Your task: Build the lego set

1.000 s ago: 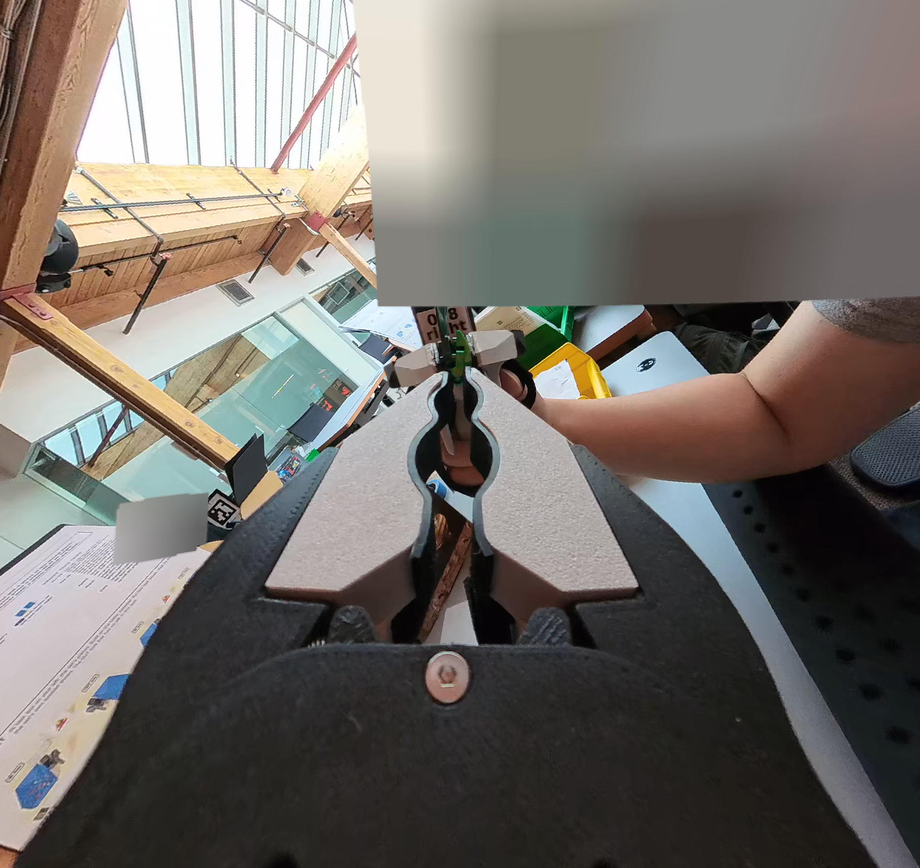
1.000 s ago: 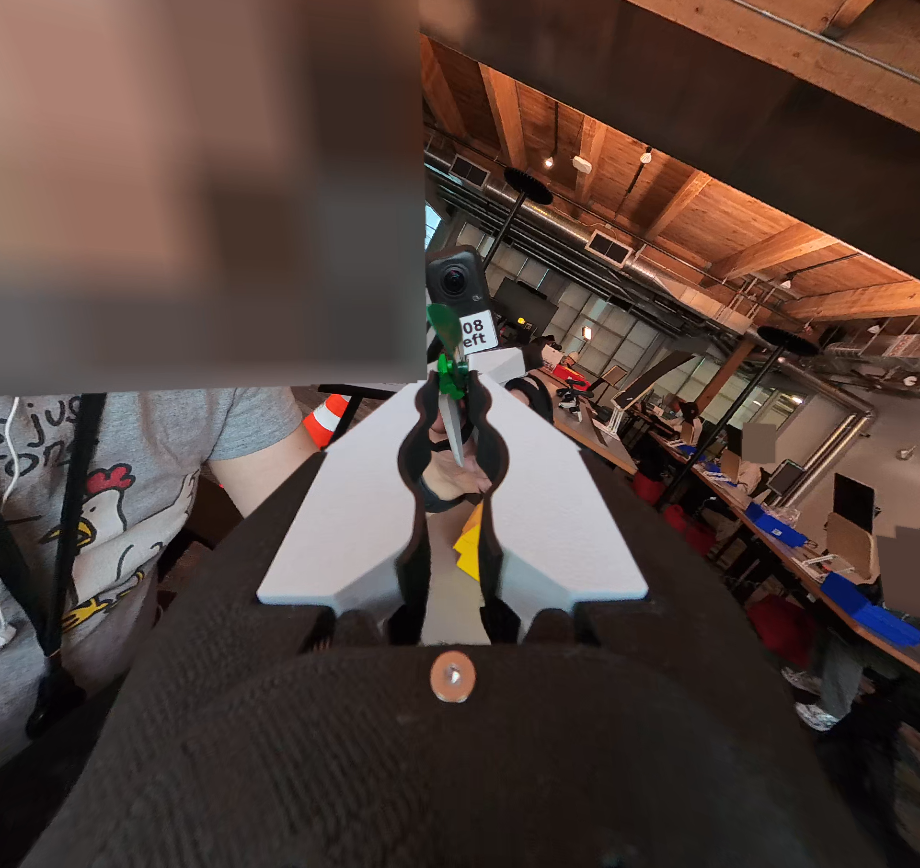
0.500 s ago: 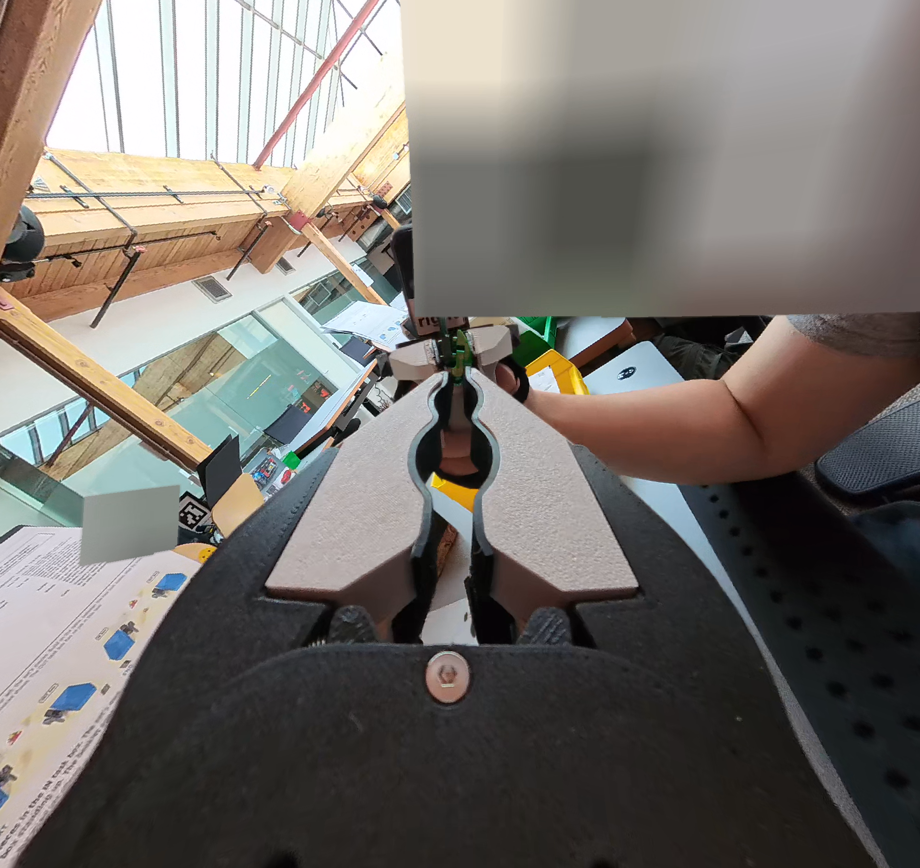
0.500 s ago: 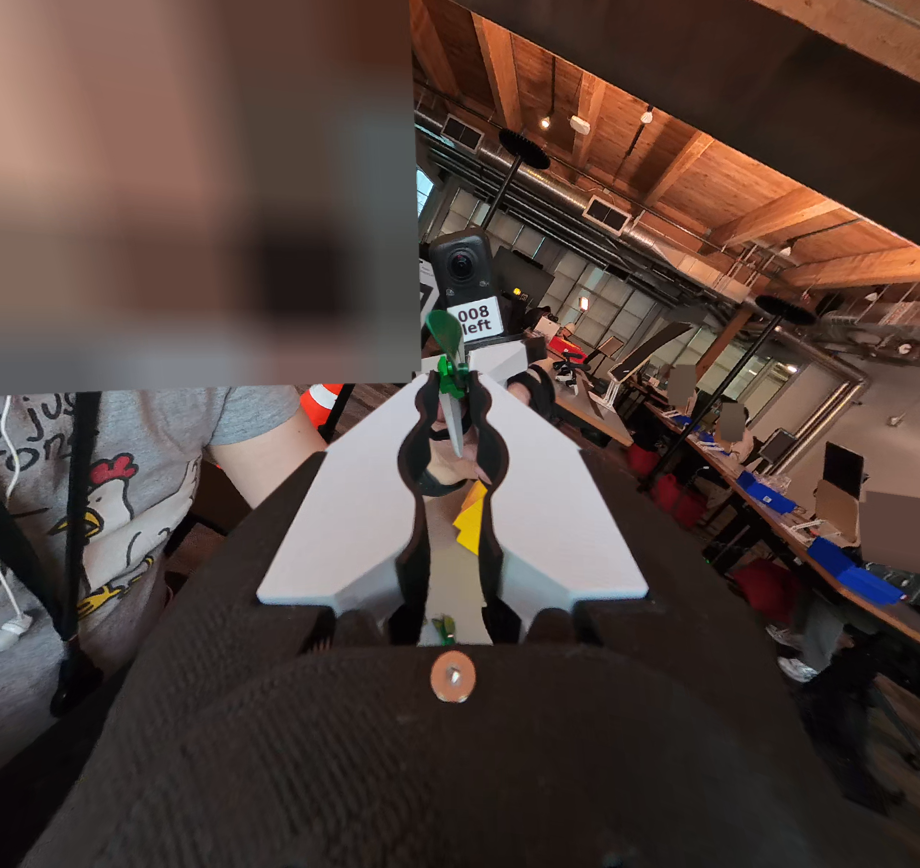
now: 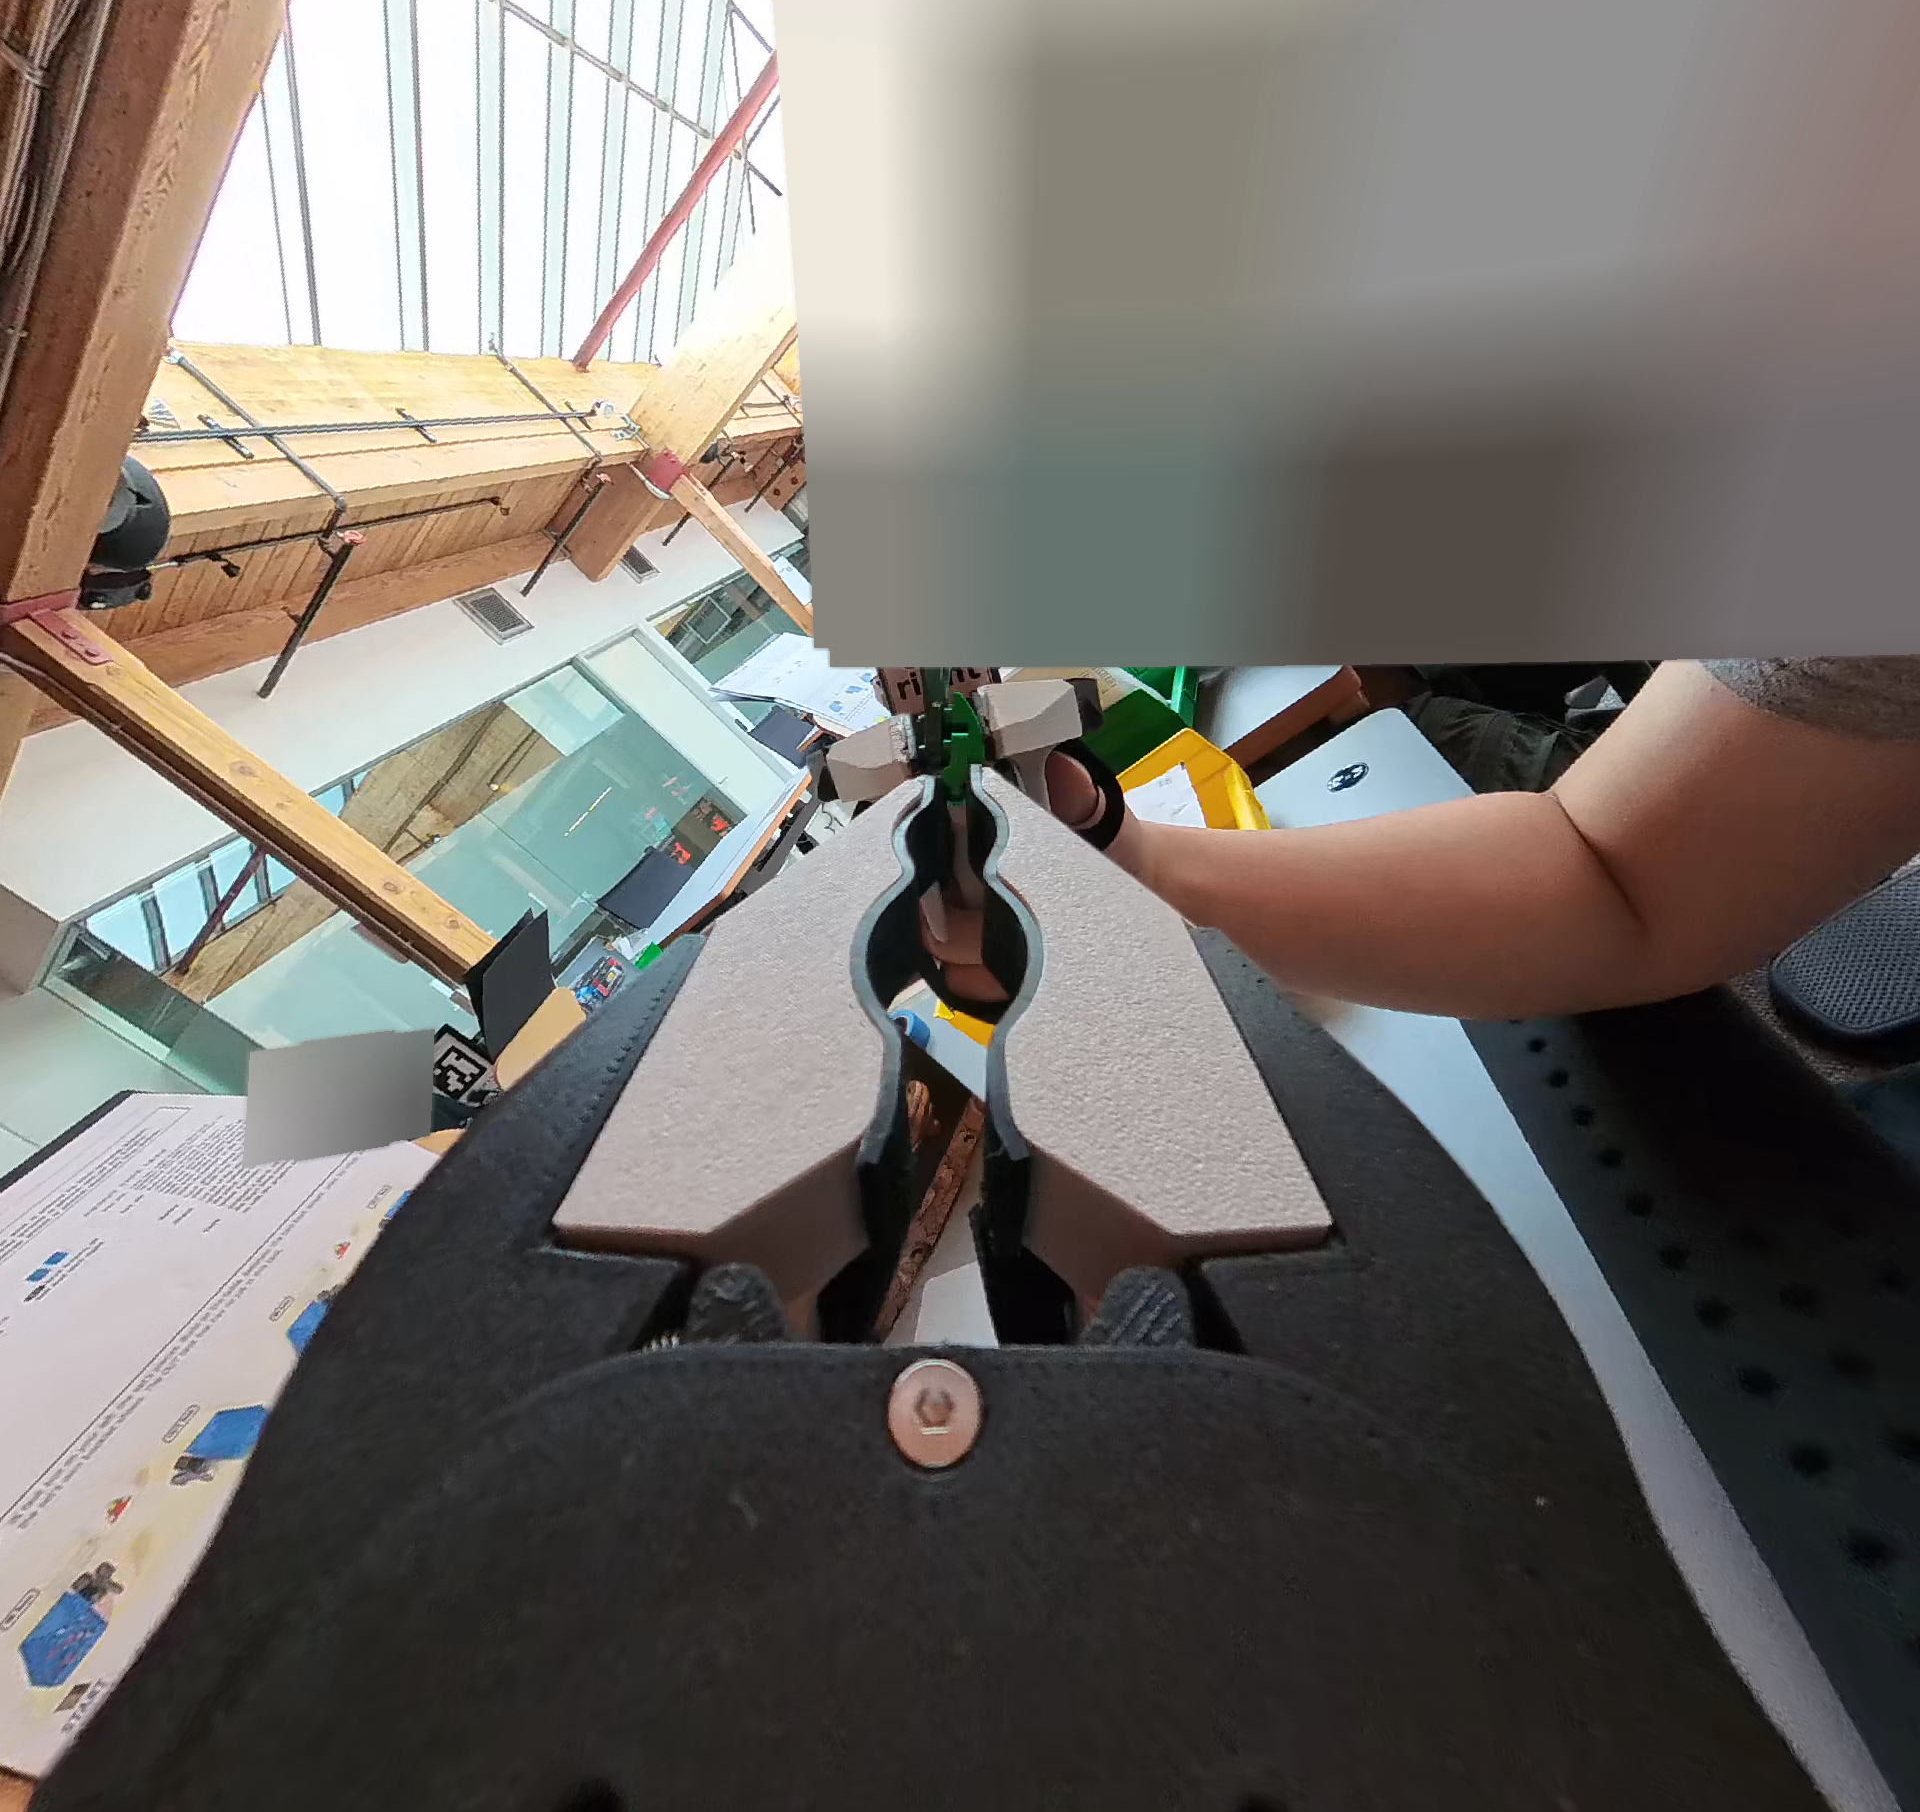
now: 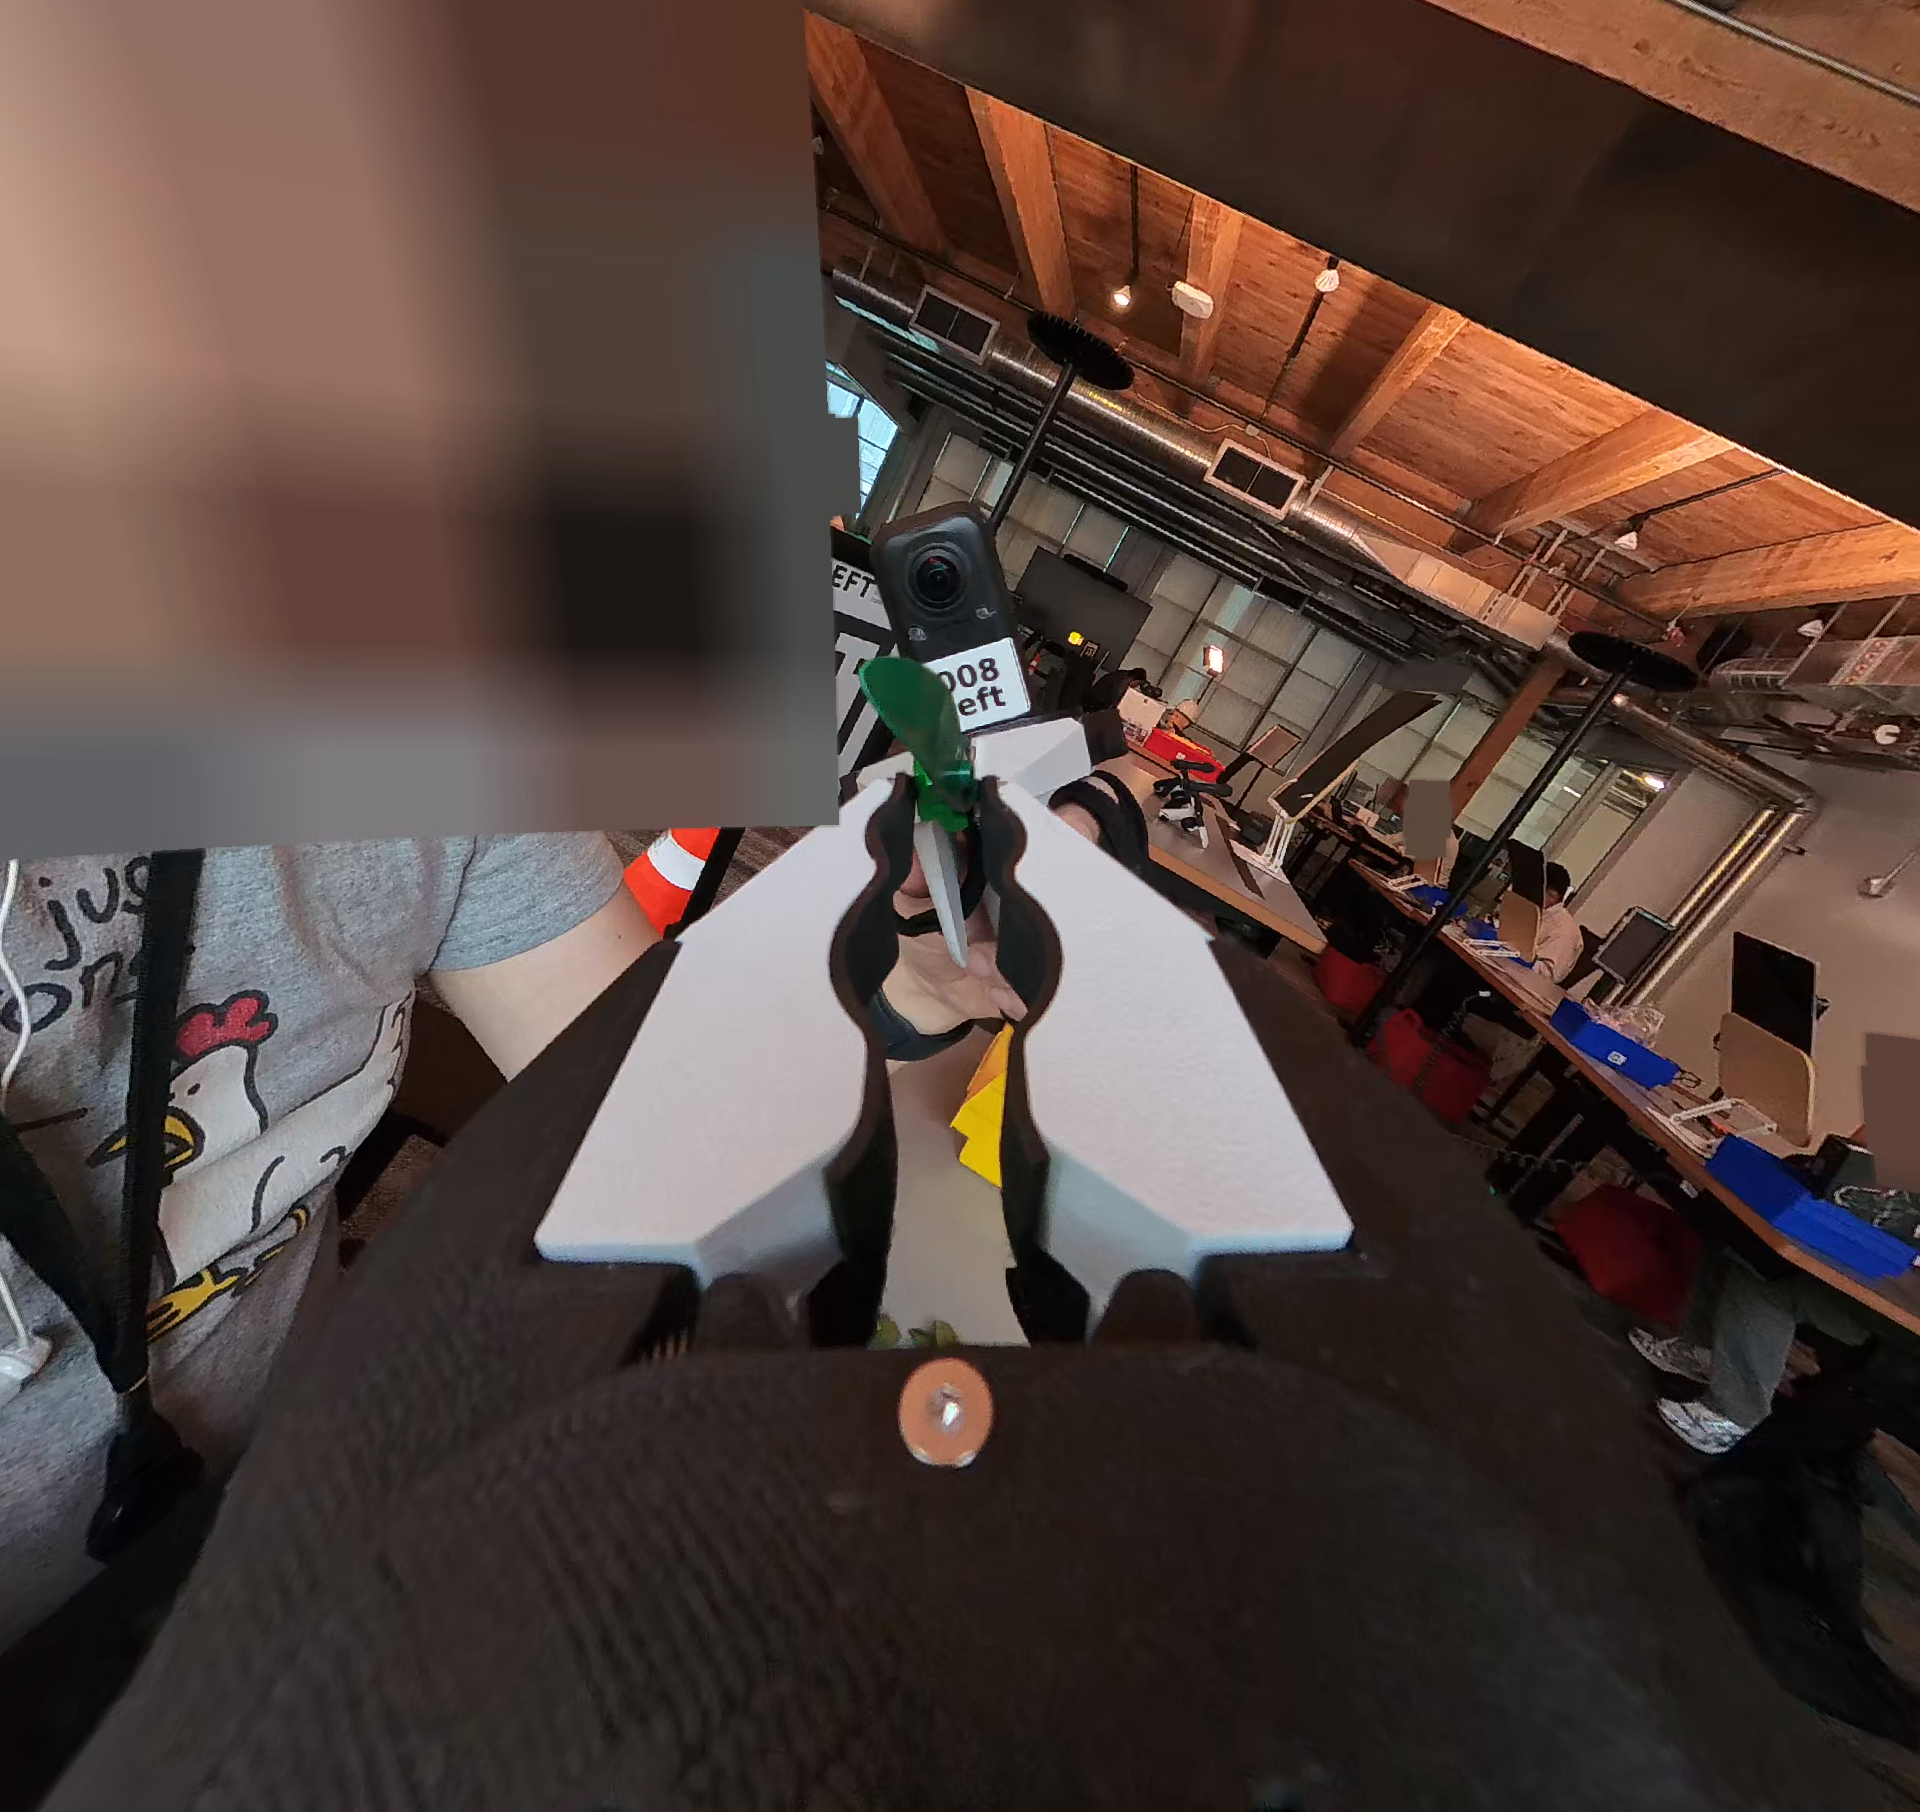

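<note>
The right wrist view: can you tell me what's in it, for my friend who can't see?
The right gripper pinches a small green leaf-shaped lego piece with a grey stem, held up facing the left gripper's black camera. Behind are a person's grey T-shirt and a wooden-beamed workshop.

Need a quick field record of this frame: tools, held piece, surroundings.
left tool: shut on green piece
right tool: shut on green piece
green piece: leaf-shaped, pinched between both tool tips, raised in the air
pose: tools tip to tip, facing each other
sheet: printed, lower left in left view
yellow bin: behind right tool
</note>
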